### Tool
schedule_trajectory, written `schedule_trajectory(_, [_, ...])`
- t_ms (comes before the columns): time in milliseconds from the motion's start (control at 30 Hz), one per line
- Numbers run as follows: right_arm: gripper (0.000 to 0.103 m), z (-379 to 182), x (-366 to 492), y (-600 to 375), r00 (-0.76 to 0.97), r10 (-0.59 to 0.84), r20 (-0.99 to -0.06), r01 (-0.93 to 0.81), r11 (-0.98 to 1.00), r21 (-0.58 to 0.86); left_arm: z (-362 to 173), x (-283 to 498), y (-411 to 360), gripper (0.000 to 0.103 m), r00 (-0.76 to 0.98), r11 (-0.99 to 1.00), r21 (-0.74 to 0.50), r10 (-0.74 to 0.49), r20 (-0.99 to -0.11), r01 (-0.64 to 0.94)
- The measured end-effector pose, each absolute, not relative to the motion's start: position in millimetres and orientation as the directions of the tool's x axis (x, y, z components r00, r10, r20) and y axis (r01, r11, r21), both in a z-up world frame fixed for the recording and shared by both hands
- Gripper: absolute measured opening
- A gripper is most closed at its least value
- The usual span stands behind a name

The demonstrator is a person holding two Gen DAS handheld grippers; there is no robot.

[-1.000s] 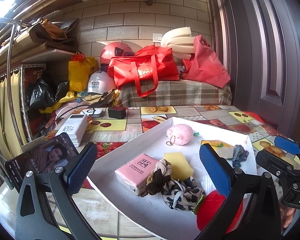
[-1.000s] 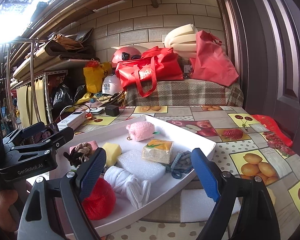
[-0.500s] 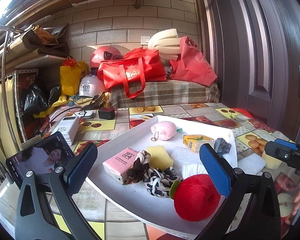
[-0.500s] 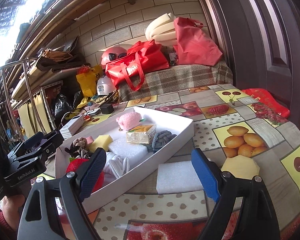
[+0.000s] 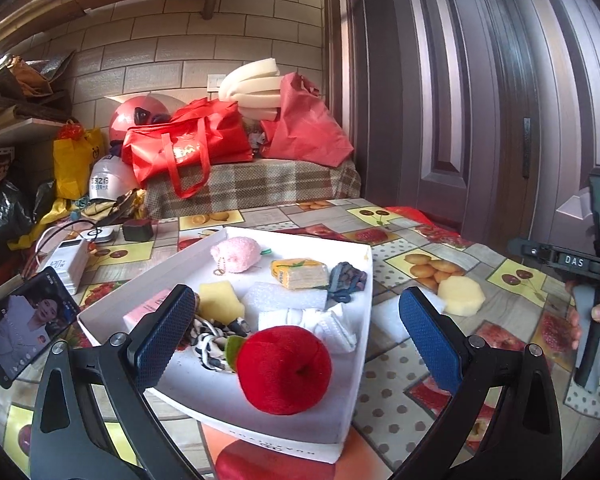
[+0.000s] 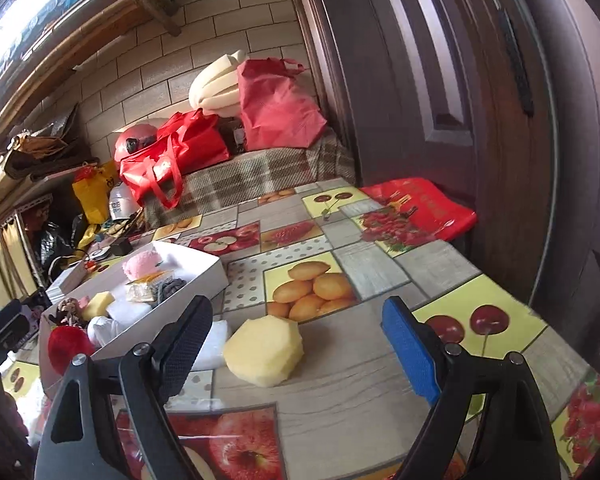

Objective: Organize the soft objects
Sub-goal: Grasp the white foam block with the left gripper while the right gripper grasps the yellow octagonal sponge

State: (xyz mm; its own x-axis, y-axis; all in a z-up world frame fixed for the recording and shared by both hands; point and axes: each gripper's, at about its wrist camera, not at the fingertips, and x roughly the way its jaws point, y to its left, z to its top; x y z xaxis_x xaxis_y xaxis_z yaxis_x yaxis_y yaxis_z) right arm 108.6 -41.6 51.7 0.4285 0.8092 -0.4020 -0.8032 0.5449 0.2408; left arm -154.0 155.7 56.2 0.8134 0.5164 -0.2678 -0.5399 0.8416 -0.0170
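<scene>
**Both grippers gaped over a tray of soft things**

My left gripper (image 5: 296, 328) hung with its fingers spread wide and empty above the near corner of the white tray (image 5: 364, 320), which served as the centre of the scene on the fruit-patterned tablecloth (image 6: 340, 384). Inside the tray, the red plush apple (image 5: 284, 366) lay nearest me, with a white folded cloth (image 5: 312, 320), a yellow sponge (image 5: 218, 302), a pink plush toy (image 5: 236, 254) and a dark blue hair tie (image 5: 346, 278) farther in. My right gripper (image 6: 296, 346) was likewise parted, grasping nothing. Outside the tray, just off its right wall, a pale yellow hexagonal sponge (image 6: 265, 354) rested between those open fingers, close beside a white foam block (image 6: 214, 346) at the tray's wall.
</scene>
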Motion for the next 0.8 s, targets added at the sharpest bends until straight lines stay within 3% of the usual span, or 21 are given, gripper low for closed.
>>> schedule_trajectory(167, [0.087, 43.6, 104.0, -0.3, 0.222, 0.843, -0.490, -0.900, 0.370, 0.228, 55.8, -138.0, 132.0, 0.103, 0.852, 0.894, 0.014, 0.431, -0.298, -0.448])
schedule_trajectory(267, [0.087, 39.9, 115.2, 11.4, 0.349, 0.769, -0.536, -0.845, 0.506, 0.175, 56.4, -132.9, 124.6, 0.103, 0.869, 0.915, 0.015, 0.388, -0.306, -0.404])
schedule_trajectory(400, [0.087, 28.2, 148.6, 11.9, 0.304, 0.770, -0.561, -0.789, 0.534, 0.304, 54.6, -105.1, 115.2, 0.102, 0.895, 0.964, -0.001, 0.247, -0.371, -0.266])
schedule_trajectory(500, [0.087, 27.0, 153.0, 2.5, 0.238, 0.817, -0.526, -0.794, 0.475, 0.380, 49.3, -70.1, 109.0, 0.102, 0.872, 0.980, -0.004, 0.177, -0.456, -0.201])
schedule_trajectory(633, [0.087, 27.3, 135.4, 17.8, 0.159, 0.792, -0.589, -0.874, 0.391, 0.290, 46.9, -46.1, 104.8, 0.102, 0.867, 0.987, -0.021, 0.131, -0.481, -0.161])
schedule_trajectory(733, [0.087, 19.4, 123.8, 38.7, 0.180, 0.702, -0.689, -0.915, 0.376, 0.145, 44.9, -31.7, 103.1, 0.102, 0.851, 0.988, 0.000, 0.131, -0.509, -0.153])
schedule_trajectory(800, [0.084, 9.2, 126.6, 45.4, 0.135, 0.665, -0.735, -0.928, 0.345, 0.141, 42.9, -20.7, 103.7, 0.103, 0.833, 0.986, 0.019, 0.152, -0.531, -0.168])
